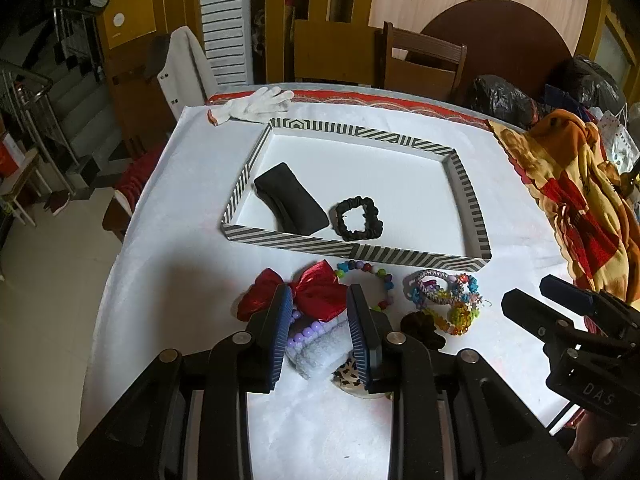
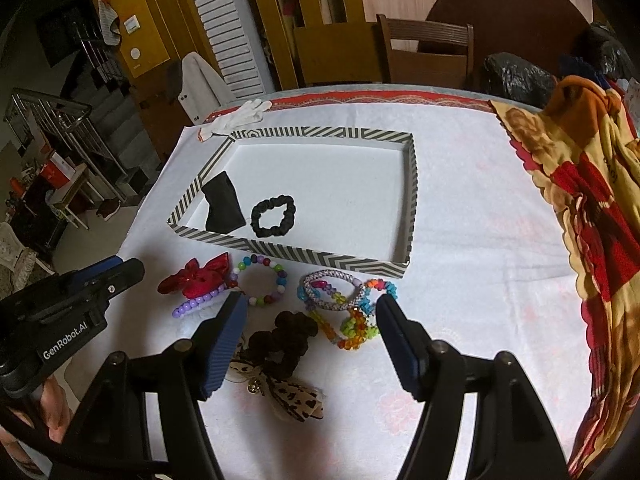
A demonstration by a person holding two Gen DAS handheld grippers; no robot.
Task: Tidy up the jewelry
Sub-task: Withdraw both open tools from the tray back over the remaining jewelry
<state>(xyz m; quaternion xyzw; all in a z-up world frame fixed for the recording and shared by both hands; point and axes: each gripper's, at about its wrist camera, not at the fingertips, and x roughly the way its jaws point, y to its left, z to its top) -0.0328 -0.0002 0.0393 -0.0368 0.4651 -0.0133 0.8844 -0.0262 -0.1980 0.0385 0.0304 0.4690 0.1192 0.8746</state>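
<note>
Left gripper, lower centre of its own view: jaws partly apart, straddling a red bow and a string of purple beads lying on a folded white cloth; pads not seen pressing on anything, so nothing held. Right gripper, lower centre of its view: jaws wide apart and empty, hovering over a brown scrunchie and a leopard-print bow.

Judged step: choosing the next loose piece to move into the striped tray (two pieces already inside, most still outside). Next move probably calls for lowering one gripper onto a single item and closing gently, without snagging a neighbour.

In the tray, middle of frame: a black fabric pouch, soft and oblong, beside a black scrunchie, ruffled ring. Just below the tray's near wall: a bracelet of mixed coloured beads, round and glossy, then a tangle of woven and plastic-bead bracelets. All on a white-clothed worktop. White glove at upper left, patterned blanket at right edge.
</note>
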